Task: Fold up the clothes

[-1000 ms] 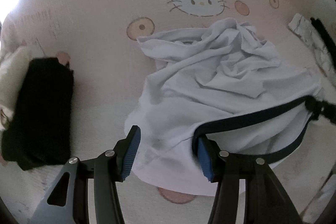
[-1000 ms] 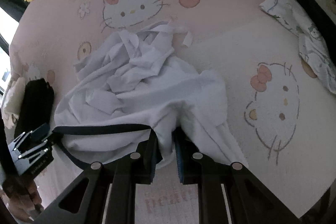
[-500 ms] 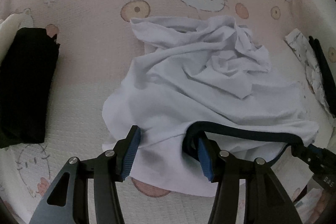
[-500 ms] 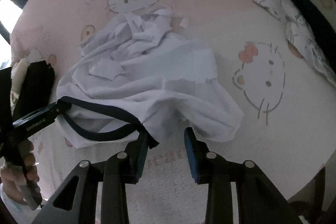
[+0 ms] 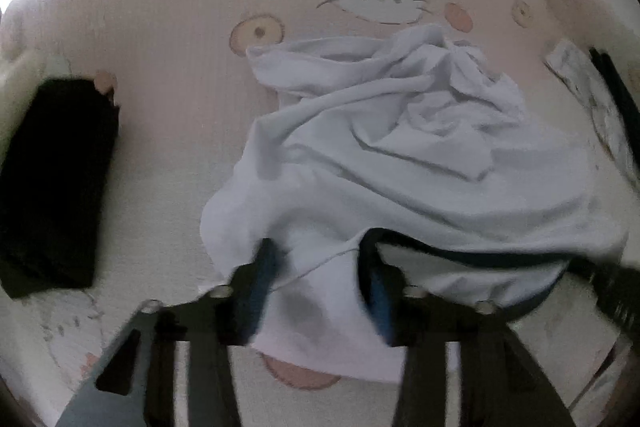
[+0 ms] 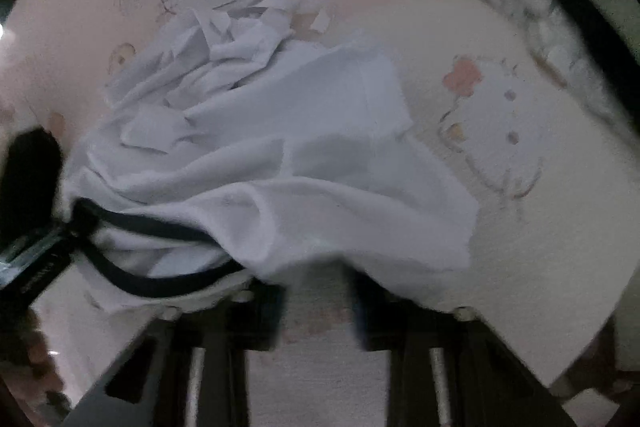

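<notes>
From my left gripper [image 5: 320, 283], jaws just closing, apart, over the crumpled white cotton shirt with navy collar [image 5: 392, 163] — beside the folded black garment [image 5: 52, 183].

From my right gripper [image 6: 316, 303], jaws just closing — still parted under the shirt's hem.

A: Left gripper [image 5: 320, 279], change? 
B: Jaws closing, white shirt [image 5: 400, 163] between them.
A: Right gripper [image 6: 316, 303]? 
B: Closing, lower; shirt hem now drapes its fingertips.
</notes>
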{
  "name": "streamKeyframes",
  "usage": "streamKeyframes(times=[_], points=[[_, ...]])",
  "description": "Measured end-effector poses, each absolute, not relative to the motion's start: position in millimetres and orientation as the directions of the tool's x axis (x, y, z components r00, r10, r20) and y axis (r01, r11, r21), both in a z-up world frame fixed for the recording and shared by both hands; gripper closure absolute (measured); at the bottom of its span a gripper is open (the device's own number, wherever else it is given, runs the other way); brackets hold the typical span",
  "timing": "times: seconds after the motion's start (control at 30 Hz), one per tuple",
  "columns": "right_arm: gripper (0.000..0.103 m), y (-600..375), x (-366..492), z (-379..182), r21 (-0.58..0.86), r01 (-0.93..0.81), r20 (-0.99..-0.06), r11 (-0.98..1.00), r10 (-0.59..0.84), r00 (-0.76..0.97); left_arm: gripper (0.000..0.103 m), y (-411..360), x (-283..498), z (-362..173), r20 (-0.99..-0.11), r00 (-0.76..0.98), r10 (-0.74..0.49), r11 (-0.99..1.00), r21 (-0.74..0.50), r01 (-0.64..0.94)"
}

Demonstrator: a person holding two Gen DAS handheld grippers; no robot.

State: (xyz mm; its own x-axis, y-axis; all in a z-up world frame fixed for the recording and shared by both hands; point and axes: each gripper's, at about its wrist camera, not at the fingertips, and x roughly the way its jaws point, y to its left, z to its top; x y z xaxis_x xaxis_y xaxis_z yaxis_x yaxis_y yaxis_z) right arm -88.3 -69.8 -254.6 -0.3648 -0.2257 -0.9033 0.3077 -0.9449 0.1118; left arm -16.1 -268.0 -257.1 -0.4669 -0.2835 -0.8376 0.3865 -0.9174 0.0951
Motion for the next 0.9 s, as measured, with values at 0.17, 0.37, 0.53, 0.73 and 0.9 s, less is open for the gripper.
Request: streamKeyframes(times=[0.17, 0.37, 0.53, 0.73, 0.9], points=[[0.089, -56, -90, -235, 0.081, 0.277, -0.881, -0.957, -0.199, -0.430, 0.071, -266, 9, -240, -0.802, -0.500, -0.326, -0.907, 0.115, 0.406], [0.089, -24, -104, -199, 0.080, 0.190, -0.825, -0.979, -0.172, -0.538, 0.071, -279, 19, -214, -0.789, -0.527, -0.316, -0.902, 0.078, 0.424], [0.089, -13, -100, -186, 0.270, 0.204, -0.801, -0.941, -0.337, -0.495, 0.071, -265, 29, -206, -0.775, -0.542, -0.326, -0.911, 0.104, 0.398], [0.088, -34, -73, -200, 0.351, 0.286, -0.810, -0.891, -0.443, -0.385, 0.071, -260, 27, -200, -0.758, -0.577, -0.303, -0.924, 0.086, 0.372], [0.062, -55, -44, -208, 0.312, 0.389, -0.811, -0.867, -0.456, -0.366, 0.087, -256, 22, -183, -0.727, -0.646, -0.231, -0.950, 0.024, 0.312]])
